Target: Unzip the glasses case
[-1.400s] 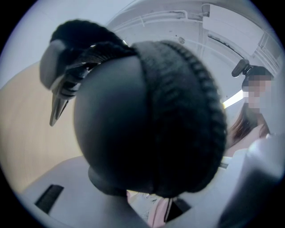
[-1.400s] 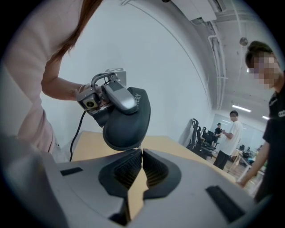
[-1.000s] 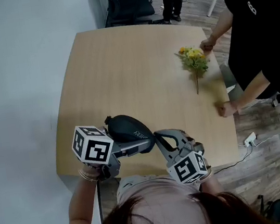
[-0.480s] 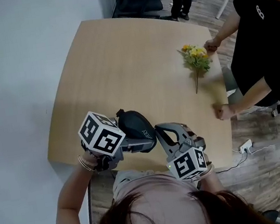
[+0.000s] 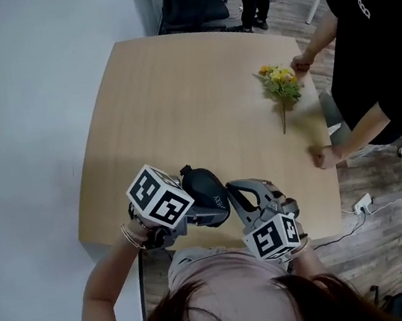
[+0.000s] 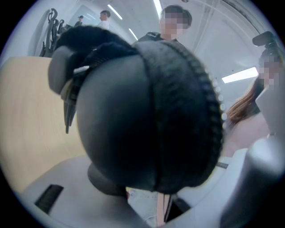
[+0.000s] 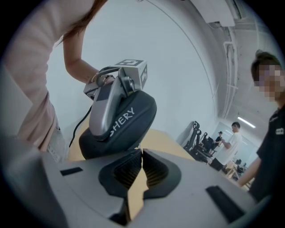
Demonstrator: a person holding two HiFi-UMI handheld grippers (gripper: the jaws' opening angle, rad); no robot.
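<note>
A black zip-up glasses case (image 5: 207, 191) is held off the table near its front edge, with my left gripper (image 5: 202, 205) shut on it across its width. In the left gripper view the case (image 6: 147, 116) fills the frame; its zipper pull (image 6: 70, 107) hangs free at the left and the zip teeth (image 6: 213, 93) run down the right. My right gripper (image 5: 230, 189) is shut, its tips meeting just under the case's (image 7: 129, 120) lower edge. In the right gripper view I see nothing between its pads (image 7: 151, 169).
The wooden table (image 5: 176, 99) carries a small bunch of yellow flowers (image 5: 280, 84) at the far right. A person in black (image 5: 380, 52) stands at the right edge with a fist (image 5: 321, 156) on the table. Office chairs (image 5: 192, 6) stand behind.
My left gripper has carried the case rightward and lower, closer to the right gripper's tips, and tilted it. The right gripper has stayed where it was.
</note>
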